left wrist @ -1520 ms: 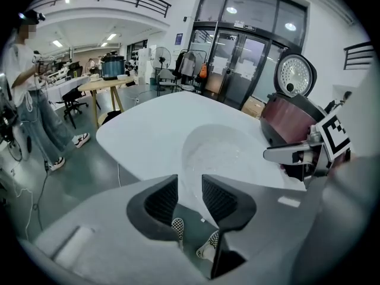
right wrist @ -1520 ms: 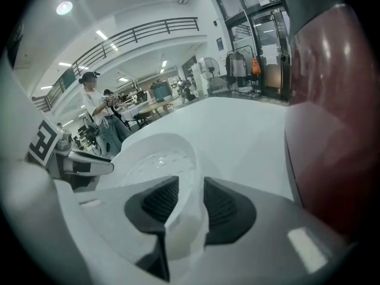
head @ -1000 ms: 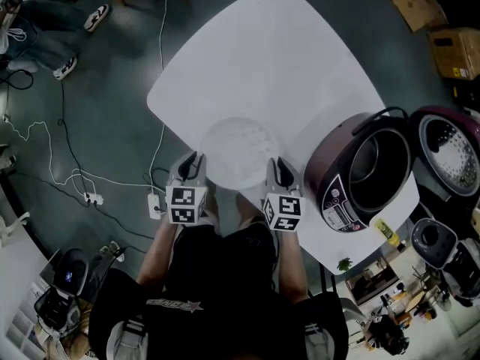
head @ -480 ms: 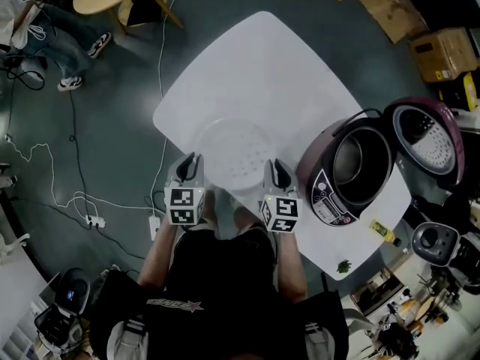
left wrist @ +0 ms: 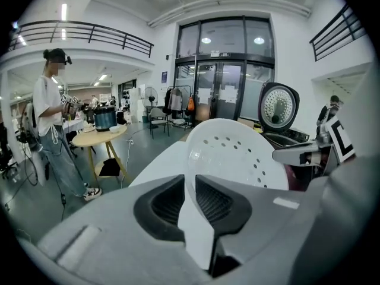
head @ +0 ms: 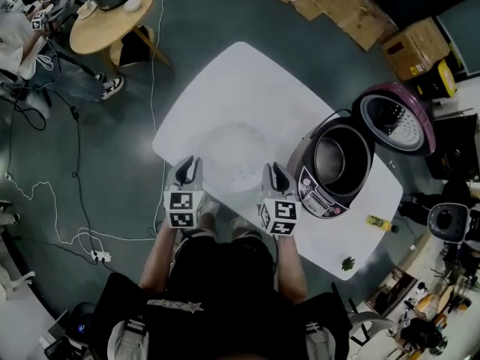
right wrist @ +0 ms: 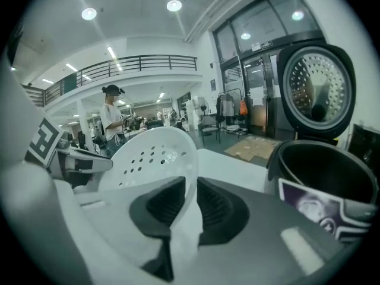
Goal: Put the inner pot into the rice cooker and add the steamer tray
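The white perforated steamer tray (head: 234,156) hangs between my two grippers above the near part of the white table (head: 255,88). My left gripper (head: 187,167) is shut on the tray's left rim, and my right gripper (head: 274,172) is shut on its right rim. In the left gripper view the tray (left wrist: 237,153) rises out of the closed jaws; in the right gripper view the tray (right wrist: 157,153) does the same. The purple rice cooker (head: 334,167) stands open to the right with the metal inner pot (head: 334,156) inside and its lid (head: 396,118) flipped back.
A small yellow object (head: 379,222) and a small green item (head: 347,263) lie near the table's right edge. Cables and a power strip (head: 100,256) lie on the floor at left. A round wooden table (head: 109,17) stands far left, with a person (left wrist: 53,129) beside it.
Both grippers have risen with the tray held between them. The head view has shifted, so table and cooker sit further left and higher in the picture.
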`<state>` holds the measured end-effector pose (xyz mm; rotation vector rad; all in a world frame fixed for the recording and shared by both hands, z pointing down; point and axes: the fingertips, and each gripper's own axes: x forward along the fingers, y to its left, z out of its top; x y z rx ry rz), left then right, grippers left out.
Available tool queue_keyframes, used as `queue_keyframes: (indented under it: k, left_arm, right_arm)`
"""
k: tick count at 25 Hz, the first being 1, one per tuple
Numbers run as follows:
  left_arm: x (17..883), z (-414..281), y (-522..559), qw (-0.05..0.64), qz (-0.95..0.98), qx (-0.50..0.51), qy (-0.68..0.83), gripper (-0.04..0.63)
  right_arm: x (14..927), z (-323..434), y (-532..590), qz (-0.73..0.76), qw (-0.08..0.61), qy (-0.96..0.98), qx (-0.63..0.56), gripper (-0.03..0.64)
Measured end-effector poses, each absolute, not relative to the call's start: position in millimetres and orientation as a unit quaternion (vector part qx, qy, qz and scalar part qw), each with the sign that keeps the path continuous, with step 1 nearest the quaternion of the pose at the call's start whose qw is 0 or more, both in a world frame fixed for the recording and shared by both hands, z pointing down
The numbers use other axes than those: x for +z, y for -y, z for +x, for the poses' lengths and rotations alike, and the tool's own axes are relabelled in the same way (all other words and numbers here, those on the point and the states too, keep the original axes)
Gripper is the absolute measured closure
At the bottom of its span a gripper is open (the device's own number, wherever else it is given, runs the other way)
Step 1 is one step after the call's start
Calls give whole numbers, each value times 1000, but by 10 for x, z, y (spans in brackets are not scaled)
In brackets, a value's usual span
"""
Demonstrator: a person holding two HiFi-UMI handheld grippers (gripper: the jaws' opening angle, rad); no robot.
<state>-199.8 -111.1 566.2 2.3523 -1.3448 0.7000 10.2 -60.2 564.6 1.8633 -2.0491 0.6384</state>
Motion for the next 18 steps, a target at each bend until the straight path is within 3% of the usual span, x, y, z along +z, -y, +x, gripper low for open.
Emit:
queue_keyframes:
  k: [18]
  left_arm:
    - [4822, -982, 1413, 83, 904, 187, 376, 534]
  right_arm:
    - [4712, 934, 378, 763, 82, 625, 142, 566]
